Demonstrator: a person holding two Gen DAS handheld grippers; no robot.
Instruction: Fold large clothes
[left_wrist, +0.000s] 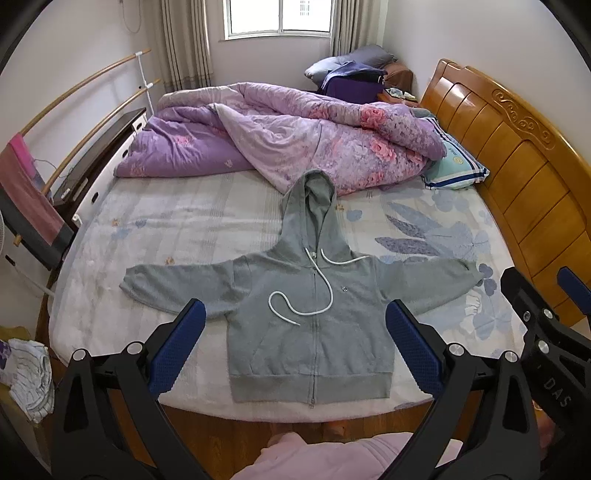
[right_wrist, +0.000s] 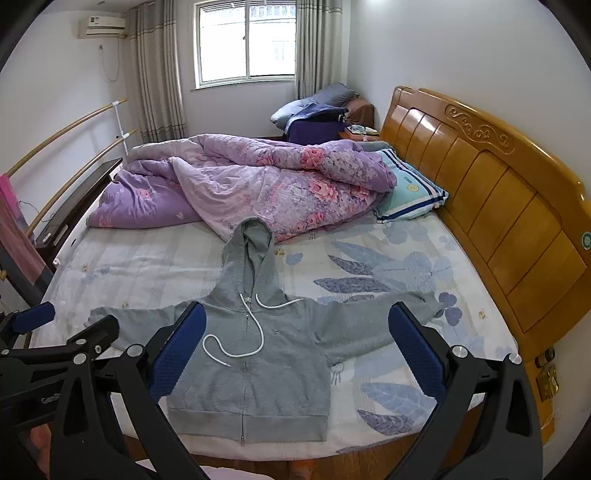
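Observation:
A grey zip-up hoodie (left_wrist: 306, 332) (right_wrist: 258, 362) lies flat on the bed, front up, both sleeves spread out sideways and the hood pointing away from me. Its white drawstring (left_wrist: 295, 310) curls across the chest. My left gripper (left_wrist: 295, 314) hovers open above the hoodie's body, holding nothing. My right gripper (right_wrist: 297, 317) is also open and empty, held over the hoodie's right half. In the left wrist view the right gripper (left_wrist: 543, 291) shows at the right edge; in the right wrist view the left gripper (right_wrist: 70, 321) shows at the left edge.
A rumpled purple floral quilt (left_wrist: 295, 136) and a striped pillow (left_wrist: 458, 170) take the far half of the bed. A wooden headboard (left_wrist: 517, 155) runs along the right. A rail with a pink towel (left_wrist: 22, 184) stands left. Folded cloth (left_wrist: 29, 376) lies near left.

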